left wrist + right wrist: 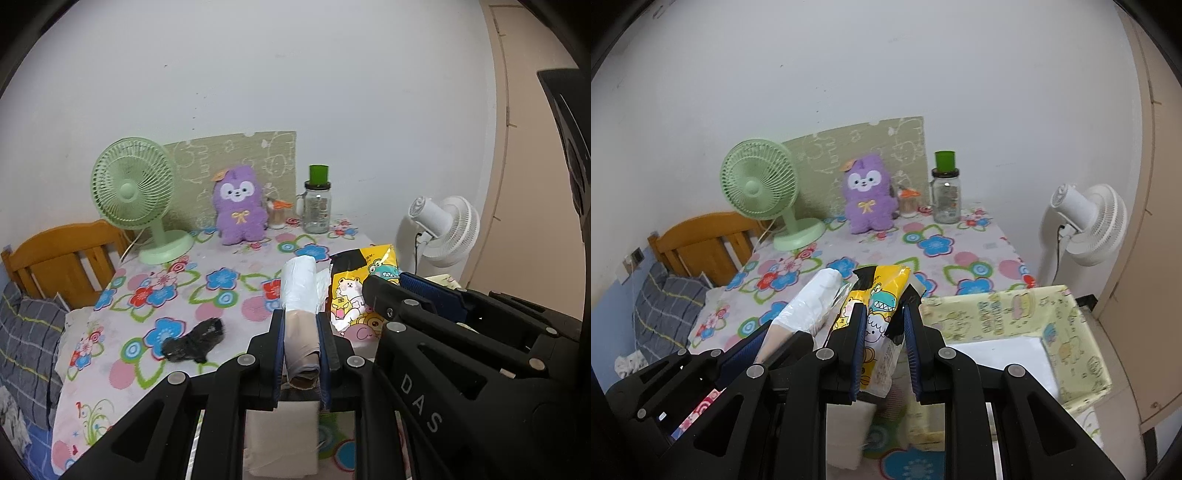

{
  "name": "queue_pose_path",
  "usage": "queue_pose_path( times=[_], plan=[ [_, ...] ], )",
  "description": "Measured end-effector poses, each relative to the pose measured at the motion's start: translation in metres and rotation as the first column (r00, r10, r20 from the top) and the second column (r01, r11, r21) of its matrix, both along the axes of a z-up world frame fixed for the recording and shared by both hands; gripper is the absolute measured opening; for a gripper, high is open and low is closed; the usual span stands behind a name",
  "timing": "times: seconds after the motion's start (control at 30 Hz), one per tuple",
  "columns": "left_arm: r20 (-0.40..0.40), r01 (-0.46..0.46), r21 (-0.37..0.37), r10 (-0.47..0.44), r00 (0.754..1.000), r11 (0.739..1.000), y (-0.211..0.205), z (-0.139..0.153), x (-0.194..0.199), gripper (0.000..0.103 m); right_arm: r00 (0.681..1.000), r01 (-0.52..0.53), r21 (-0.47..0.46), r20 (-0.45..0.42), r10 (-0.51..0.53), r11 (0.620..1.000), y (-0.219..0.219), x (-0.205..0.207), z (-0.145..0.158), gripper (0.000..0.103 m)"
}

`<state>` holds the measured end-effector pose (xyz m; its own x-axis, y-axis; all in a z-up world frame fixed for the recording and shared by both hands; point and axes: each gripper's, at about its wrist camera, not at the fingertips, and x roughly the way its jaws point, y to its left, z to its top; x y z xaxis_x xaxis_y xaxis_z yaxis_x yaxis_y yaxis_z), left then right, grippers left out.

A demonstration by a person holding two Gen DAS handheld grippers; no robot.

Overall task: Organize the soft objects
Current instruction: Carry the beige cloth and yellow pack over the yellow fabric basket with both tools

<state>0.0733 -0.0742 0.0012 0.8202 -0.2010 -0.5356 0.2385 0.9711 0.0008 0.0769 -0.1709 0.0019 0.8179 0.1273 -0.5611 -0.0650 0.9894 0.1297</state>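
Observation:
My left gripper (301, 321) is shut on a roll of white plastic bags (300, 291) and holds it above the flowered table (147, 369). The roll also shows in the right wrist view (812, 302). My right gripper (884, 314) is shut on a yellow cartoon tissue pack (877, 317), held just right of the roll; the pack also shows in the left wrist view (364, 291). A purple plush toy (240, 206) sits at the table's back. A black crumpled soft item (194, 341) lies on the table to the left.
A pale yellow patterned box (1015, 321), open on top, stands at the right. A green desk fan (135, 195), a glass jar with green lid (317, 205) and a white standing fan (443, 229) are around. A white block (282, 439) lies below the grippers. A wooden bed frame (55, 258) stands on the left.

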Motion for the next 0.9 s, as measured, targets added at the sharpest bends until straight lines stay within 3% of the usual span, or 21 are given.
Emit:
queue_pose_path(
  times=[0.9],
  plan=[
    [-0.056, 0.073, 0.021, -0.071, 0.996, 0.997, -0.101, -0.027, 0.026, 0.014, 0.993, 0.105, -0.032, -0.055, -0.107, 0.994, -0.101, 0.021, -0.027, 0.023]
  ],
)
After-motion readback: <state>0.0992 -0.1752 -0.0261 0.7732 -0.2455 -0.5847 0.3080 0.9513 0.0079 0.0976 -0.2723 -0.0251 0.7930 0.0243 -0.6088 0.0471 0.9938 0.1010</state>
